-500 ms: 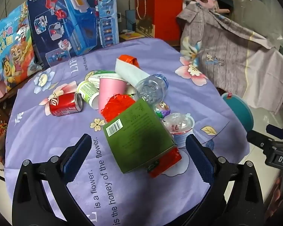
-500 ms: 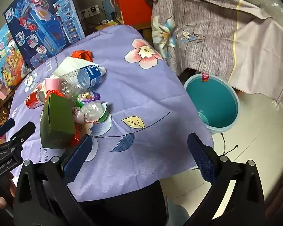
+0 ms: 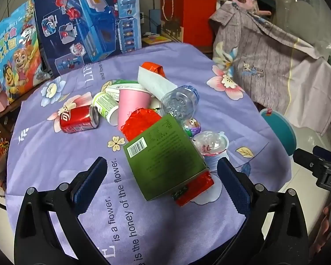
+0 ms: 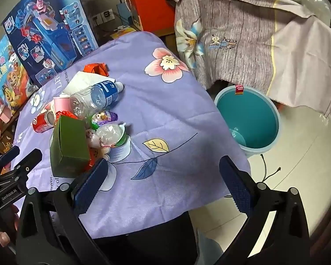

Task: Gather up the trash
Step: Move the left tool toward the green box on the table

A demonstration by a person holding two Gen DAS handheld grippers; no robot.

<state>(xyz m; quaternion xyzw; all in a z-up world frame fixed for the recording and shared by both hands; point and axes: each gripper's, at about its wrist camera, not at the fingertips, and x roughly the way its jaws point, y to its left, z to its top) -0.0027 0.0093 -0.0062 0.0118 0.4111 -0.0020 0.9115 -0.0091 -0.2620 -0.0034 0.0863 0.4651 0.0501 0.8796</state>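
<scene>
Two grippers, both standing wide with nothing between the pads. Left gripper (image 3: 162, 182) is hanging over the near side of the trash pile; right gripper (image 4: 163, 182) is hovering over bare purple tablecloth (image 4: 165, 101) near the table edge, pile off to its left.

Trash is all sitting in one cluster mid-table, counted:
- one green carton (image 3: 163, 154), barcode up, lying on top of a red wrapper (image 3: 194, 190)
- one red soda can (image 3: 78, 119) on its side, left of the pile
- one pink paper cup (image 3: 132, 106), upside down
- one green-and-white cup (image 3: 106, 107) tipped over, touching the can
- one clear plastic bottle (image 3: 179, 102), blue label, lying down
- one yogurt-type cup (image 3: 211, 144) with crumpled film
- one white napkin (image 3: 154, 82)
- one small purple capsule toy wrapper (image 3: 193, 125)
- other red foil pieces, count unclear.

One teal bucket (image 4: 249, 119) is standing on the floor right of the table, looking empty bar one small thing at the bottom.
</scene>
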